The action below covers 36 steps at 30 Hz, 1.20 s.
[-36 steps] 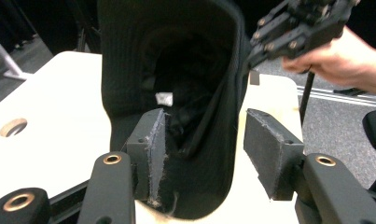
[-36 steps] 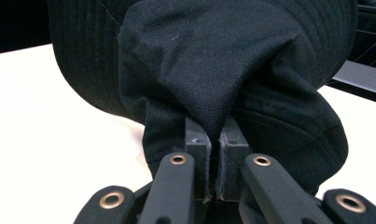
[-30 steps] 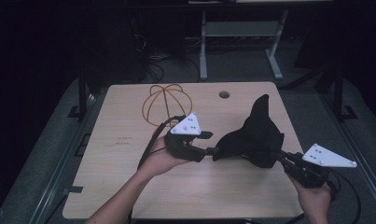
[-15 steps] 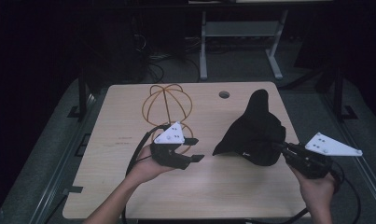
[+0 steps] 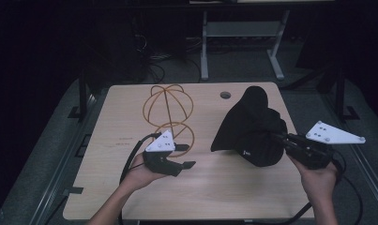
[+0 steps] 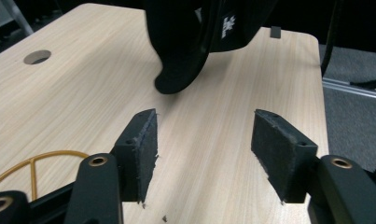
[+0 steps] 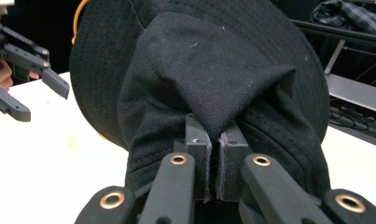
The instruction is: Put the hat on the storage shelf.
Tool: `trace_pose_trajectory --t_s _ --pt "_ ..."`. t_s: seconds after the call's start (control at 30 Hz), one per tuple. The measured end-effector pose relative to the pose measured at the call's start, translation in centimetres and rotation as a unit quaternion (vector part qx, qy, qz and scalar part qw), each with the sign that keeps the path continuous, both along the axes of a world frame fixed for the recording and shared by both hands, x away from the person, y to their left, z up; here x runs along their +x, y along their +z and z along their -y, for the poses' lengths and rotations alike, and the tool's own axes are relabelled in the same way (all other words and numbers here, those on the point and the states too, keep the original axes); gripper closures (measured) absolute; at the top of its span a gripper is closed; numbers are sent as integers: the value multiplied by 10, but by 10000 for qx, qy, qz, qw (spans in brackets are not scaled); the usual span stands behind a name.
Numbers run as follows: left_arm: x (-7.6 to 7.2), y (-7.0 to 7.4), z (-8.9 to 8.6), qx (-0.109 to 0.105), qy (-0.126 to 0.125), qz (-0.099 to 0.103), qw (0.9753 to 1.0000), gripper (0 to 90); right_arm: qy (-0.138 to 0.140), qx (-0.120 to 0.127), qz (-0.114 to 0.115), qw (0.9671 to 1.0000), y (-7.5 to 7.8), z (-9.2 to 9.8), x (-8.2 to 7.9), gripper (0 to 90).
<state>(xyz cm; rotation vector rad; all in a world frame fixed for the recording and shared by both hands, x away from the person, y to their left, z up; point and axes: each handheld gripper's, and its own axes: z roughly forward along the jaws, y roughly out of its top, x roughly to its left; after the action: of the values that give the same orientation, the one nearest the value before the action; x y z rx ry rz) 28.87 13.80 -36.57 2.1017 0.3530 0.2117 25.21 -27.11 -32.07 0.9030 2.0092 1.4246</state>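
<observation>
- A person at a light wooden table (image 5: 130, 122) held a two-jaw gripper in each hand, seen from a fixed camera above.
- The right gripper (image 7: 212, 156) had its jaws pressed together on a fold of a black fabric hat (image 5: 252, 126), pinching the cloth between its pads.
- The hat stood bunched on the right half of the table, its peak rising toward the far edge and its rim drooping toward the tabletop; in the left gripper view a small white logo showed on its fabric (image 6: 199, 32).
- The left gripper (image 5: 183, 155) was held in the left hand (image 5: 142, 171) above the middle of the table, jaws spread wide with nothing between them; bare wood showed between its two dark pads (image 6: 143, 149).
- The left gripper pointed toward the hat but stood apart from it, with open tabletop between.
- An orange wire frame (image 5: 170, 112), domed above a smaller ring, stood on the table behind the left gripper, to the left of the hat.
- A round hole (image 5: 225, 95) pierced the table near its far edge, just beside the hat's peak.
- A grey three-cornered plate (image 5: 334, 133) topped the right gripper, which the right hand (image 5: 320, 180) gripped at the table's right edge.
- Beyond the table, a pale metal stand (image 5: 243, 33) stood on a dark floor.
</observation>
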Motion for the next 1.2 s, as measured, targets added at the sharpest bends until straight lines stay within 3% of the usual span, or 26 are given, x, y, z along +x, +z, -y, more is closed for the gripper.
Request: trace_pose_trajectory --t_s 0.53,0.6,0.97,1.2 --pt "-7 -29 -13 -24 35 -29 10000 373 89 -67 10 9999 31 -8 5 855" --pt "-8 -31 -14 51 39 16 10000 365 145 -65 -6 9999 37 -12 8 855" --pt "-9 -39 -23 -23 47 -104 9999 358 367 -53 17 9993 59 -33 21 855" --pt "-8 -41 -25 31 91 -97 9999 357 481 -107 8 9988 64 -45 30 855"
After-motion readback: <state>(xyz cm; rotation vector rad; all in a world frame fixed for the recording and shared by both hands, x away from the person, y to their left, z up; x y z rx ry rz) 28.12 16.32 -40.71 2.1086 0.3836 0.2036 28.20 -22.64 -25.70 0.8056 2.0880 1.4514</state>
